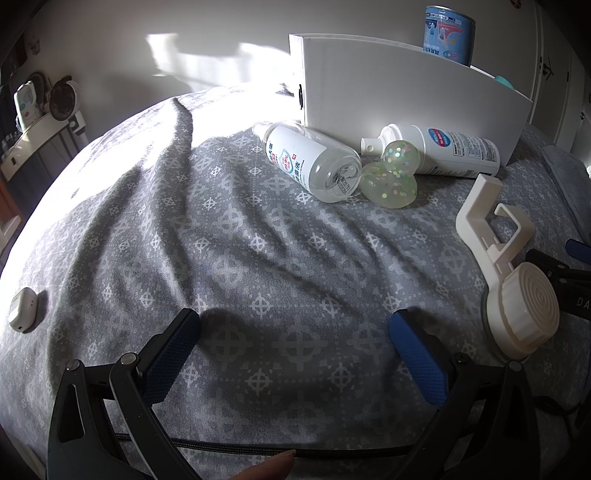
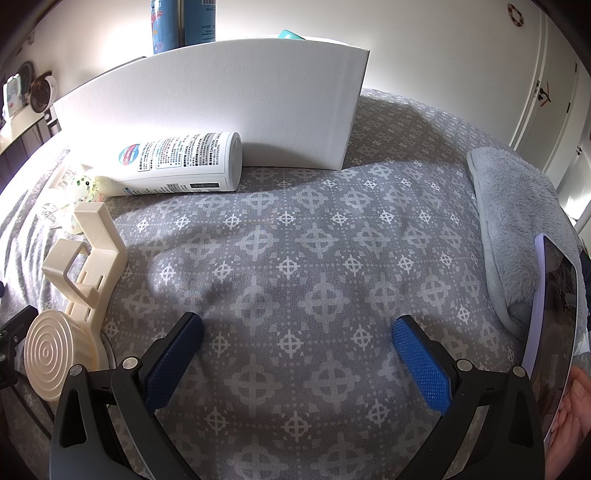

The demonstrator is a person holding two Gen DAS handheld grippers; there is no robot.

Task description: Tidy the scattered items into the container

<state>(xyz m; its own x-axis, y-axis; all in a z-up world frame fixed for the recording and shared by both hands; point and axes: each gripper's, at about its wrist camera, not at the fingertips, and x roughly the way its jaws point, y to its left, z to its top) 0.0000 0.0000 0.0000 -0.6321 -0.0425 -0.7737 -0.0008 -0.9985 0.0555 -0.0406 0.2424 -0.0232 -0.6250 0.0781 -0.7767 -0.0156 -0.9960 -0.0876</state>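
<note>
Below our left gripper (image 1: 294, 334), jaws wide and empty over the grey bedspread (image 1: 229, 236), two bottles (image 1: 312, 160) and glitter balls (image 1: 388, 181) lie far right against the white container (image 1: 388, 88), while our right gripper (image 2: 297, 334), equally wide and empty, has the cream holder (image 2: 79, 273) near left.

A bed (image 1: 229, 236) covered in grey patterned fabric is lit by sunlight against a white wall (image 1: 207, 29), with white doors (image 2: 546, 92) seen alongside.
</note>
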